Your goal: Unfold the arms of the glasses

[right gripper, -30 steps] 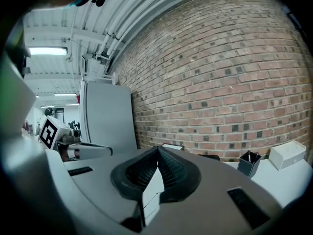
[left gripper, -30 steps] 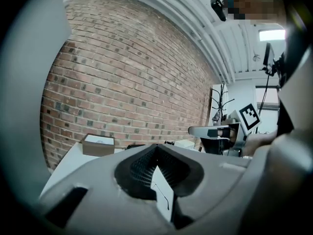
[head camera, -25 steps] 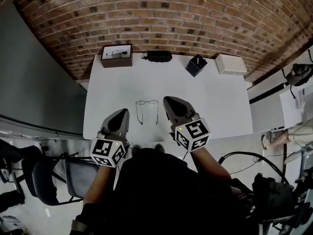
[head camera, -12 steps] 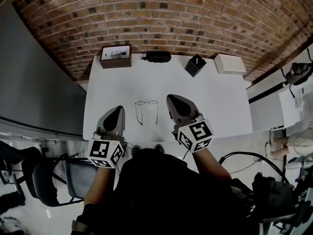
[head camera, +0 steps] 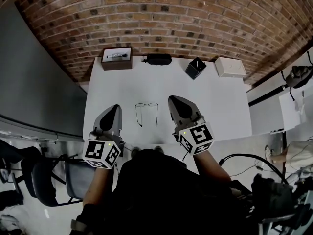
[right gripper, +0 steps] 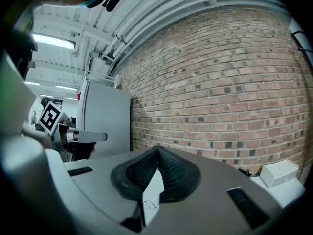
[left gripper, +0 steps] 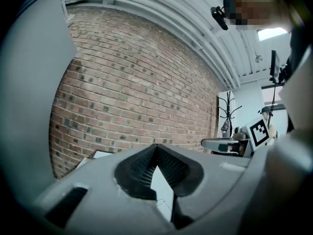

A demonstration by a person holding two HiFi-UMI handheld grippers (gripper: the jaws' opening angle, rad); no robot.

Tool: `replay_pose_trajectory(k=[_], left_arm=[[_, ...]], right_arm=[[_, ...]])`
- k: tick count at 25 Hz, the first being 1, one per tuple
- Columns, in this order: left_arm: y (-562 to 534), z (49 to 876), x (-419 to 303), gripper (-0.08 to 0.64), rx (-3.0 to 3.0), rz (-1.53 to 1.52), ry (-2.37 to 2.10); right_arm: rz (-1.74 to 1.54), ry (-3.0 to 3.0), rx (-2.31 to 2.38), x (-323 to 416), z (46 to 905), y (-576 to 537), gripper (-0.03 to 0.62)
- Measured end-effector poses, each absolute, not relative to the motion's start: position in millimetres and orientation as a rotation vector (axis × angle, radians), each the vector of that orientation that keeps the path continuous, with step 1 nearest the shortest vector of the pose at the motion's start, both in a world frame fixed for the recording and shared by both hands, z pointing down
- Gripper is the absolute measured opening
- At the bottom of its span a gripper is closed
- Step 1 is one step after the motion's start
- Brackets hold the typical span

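Thin wire-framed glasses (head camera: 146, 112) lie on the white table (head camera: 215, 97) near its front edge, both arms spread and pointing toward me. My left gripper (head camera: 113, 108) hovers to their left, shut and empty. My right gripper (head camera: 175, 101) hovers to their right, also shut with nothing between its jaws. Both point level at the brick wall. In the right gripper view a sliver of the glasses (right gripper: 150, 204) shows through the gap under the jaws; the left gripper view shows only table there.
Along the table's far edge stand a brown box (head camera: 117, 58) with an item inside, a black case (head camera: 158, 58), a dark pen cup (head camera: 195, 67) and a white box (head camera: 230, 66). A brick wall (head camera: 161, 18) rises behind. A chair (head camera: 54, 177) sits at my lower left.
My left gripper has risen a little and its marker cube has shifted slightly left. The right gripper has stayed nearly in place. The glasses have not moved.
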State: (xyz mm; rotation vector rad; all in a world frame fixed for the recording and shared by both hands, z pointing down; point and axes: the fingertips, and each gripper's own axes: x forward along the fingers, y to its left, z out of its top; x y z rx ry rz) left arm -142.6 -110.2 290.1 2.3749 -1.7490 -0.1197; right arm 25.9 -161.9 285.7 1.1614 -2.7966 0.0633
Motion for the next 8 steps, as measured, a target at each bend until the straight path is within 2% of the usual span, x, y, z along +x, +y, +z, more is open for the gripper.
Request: replay_pose_trajectory(k=[8], left_arm=[[-108.1,296.2,-141.0,0.011,2.358,-0.128,-1.747]], right_arm=[[0.061,-2.801,1.182,28.4,287.0,-161.7,0.009]])
